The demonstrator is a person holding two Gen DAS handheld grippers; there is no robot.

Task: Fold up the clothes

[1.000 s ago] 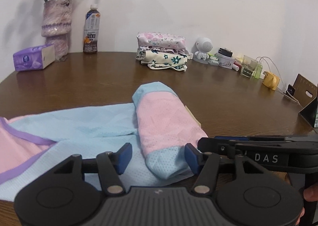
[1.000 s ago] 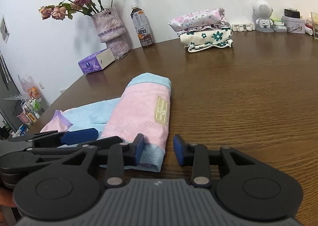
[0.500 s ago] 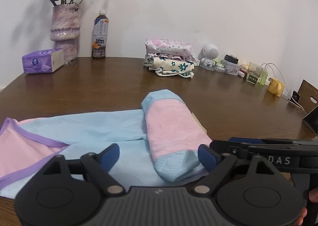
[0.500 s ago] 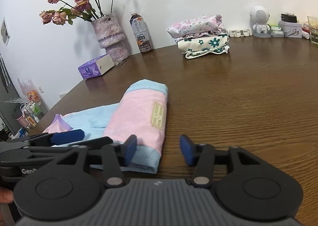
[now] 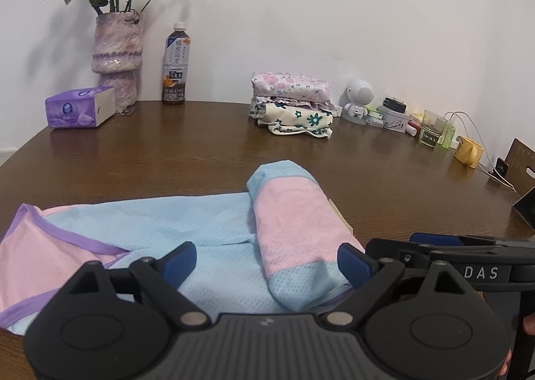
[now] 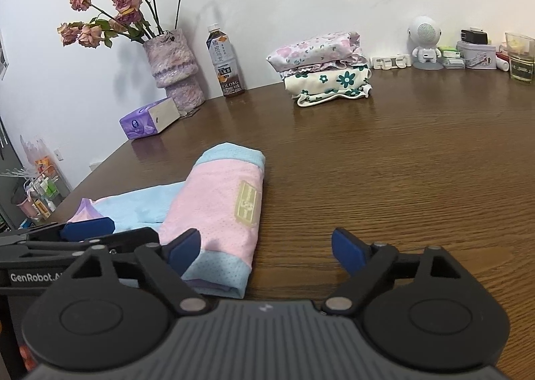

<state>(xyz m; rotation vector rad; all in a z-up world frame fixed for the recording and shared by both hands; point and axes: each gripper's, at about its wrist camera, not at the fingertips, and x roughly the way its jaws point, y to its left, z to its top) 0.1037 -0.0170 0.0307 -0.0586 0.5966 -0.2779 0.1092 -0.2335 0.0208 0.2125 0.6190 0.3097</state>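
- The pink-and-light-blue mesh garment lay at the near edge of the round brown wooden table, its right part folded into a thick pink band, the rest spread flat to your left.
- It looked light, soft and limp, likely to sag and slip; I would take it by the purple-trimmed edge.
- Your left gripper had just been opening and stood wide, pressing nothing.
- Your right gripper had likewise just opened, wide and empty, its left pad beside the fold.
- Only the right view showed the beige label; only the left showed the whole spread and the yellow mug.
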